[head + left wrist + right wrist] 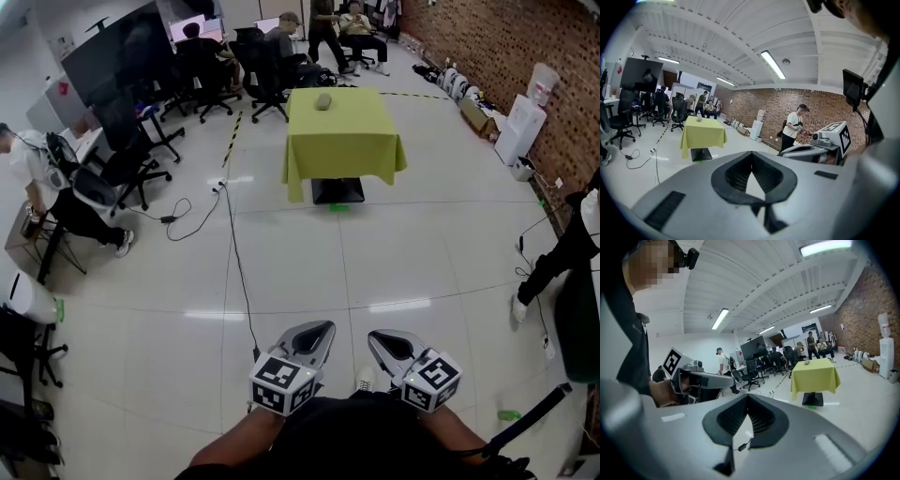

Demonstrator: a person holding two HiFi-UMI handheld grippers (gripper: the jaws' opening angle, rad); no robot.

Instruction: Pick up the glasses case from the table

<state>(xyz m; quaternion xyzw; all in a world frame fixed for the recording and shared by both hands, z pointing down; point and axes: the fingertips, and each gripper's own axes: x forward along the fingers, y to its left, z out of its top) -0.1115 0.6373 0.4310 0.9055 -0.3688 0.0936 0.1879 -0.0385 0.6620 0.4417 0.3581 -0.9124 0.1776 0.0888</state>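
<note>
Head view: The left gripper (pixel 319 330) and right gripper (pixel 382 337) sit low, side by side, above the floor. The glasses case (pixel 323 101) lies near the far edge of the green bench (pixel 342 141), well apart from both.
Left gripper view: Its fingers (pixel 736 176) are closed tip to tip and hold nothing. Only the gripper views show the ceiling lights (pixel 772 64).
Right gripper view: Its fingers (pixel 733 417) are closed too, and empty.

open-plan office doubling as a test lab

ahead-left of the left gripper (pixel 325 328): rolling office chairs (pixel 131 161), people at monitors (pixel 199 39). straight ahead: a cloth-covered table (pixel 343 141) on tiled floor (pixel 309 272). ahead-right of the right gripper (pixel 374 336): brick wall (pixel 506 47), water dispenser (pixel 522 124).
</note>
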